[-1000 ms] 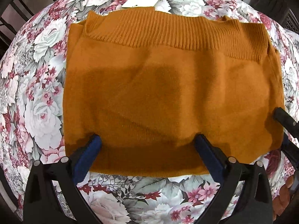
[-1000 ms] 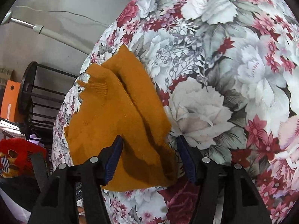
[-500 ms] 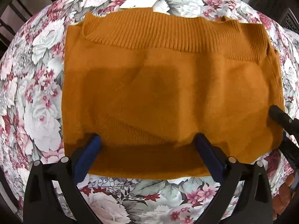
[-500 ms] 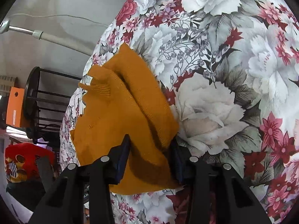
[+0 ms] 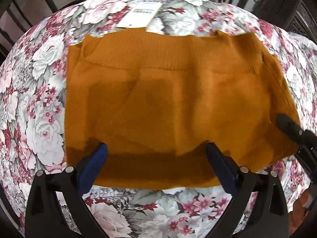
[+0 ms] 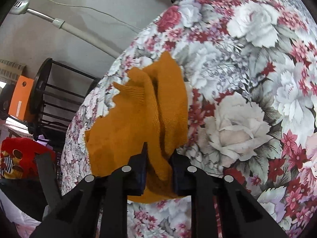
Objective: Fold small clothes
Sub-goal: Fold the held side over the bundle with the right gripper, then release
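Note:
An orange knit garment (image 5: 168, 103) lies flat on the floral tablecloth (image 5: 39, 130), its ribbed band at the far side. My left gripper (image 5: 156, 152) hovers over the garment's near edge, open, its blue pads wide apart and nothing between them. In the right wrist view the right gripper (image 6: 158, 162) has its jaws closing on a bunched fold of the garment (image 6: 138, 123) at its corner, and the pads pinch the cloth. The right gripper's black finger (image 5: 287, 127) shows at the garment's right edge in the left wrist view.
A white paper tag (image 5: 138, 14) lies just beyond the ribbed band. Past the table's edge stand a black wire rack (image 6: 51, 103), an orange box (image 6: 19, 99), a red patterned item (image 6: 21, 154) and a grey pole (image 6: 69, 27).
The right jaws have drawn together onto the garment's corner fold and lifted it slightly. The left gripper has risen and pulled back, still open, so the garment looks smaller.

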Available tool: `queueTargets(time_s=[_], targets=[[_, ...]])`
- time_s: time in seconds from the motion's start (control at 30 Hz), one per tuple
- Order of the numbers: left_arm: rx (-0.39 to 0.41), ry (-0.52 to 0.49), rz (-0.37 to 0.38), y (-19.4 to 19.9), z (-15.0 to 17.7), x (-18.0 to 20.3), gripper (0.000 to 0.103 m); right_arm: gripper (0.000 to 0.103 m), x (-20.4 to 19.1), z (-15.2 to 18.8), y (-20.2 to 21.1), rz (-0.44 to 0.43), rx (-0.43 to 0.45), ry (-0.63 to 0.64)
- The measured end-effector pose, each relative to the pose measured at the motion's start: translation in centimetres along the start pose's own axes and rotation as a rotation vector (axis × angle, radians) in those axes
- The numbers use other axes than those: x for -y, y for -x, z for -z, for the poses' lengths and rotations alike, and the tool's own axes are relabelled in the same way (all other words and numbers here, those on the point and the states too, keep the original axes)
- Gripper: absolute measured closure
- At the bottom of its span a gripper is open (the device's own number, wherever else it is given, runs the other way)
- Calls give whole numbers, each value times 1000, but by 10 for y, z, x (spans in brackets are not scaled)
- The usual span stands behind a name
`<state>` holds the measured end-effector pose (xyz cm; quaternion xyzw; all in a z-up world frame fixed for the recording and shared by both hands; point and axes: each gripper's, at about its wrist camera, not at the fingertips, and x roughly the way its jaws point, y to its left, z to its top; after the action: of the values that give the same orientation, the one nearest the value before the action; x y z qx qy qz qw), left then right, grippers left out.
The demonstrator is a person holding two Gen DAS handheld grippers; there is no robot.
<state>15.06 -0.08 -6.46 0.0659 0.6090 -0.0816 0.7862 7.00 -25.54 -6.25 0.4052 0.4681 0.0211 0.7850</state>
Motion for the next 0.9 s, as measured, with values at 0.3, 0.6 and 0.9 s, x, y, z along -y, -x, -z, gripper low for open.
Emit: queueTargets(time_s=[0.3,0.6,0.9], targets=[[14,18,7,14,-4,14,6,87,-33,1,13,-24,3,42],[26,74,50,26,-11,2,6,88,-80,14,18,-23,-10,120],[33,157,70,36,-15,-43,6,87,-129,30,6,-7,-29,181]])
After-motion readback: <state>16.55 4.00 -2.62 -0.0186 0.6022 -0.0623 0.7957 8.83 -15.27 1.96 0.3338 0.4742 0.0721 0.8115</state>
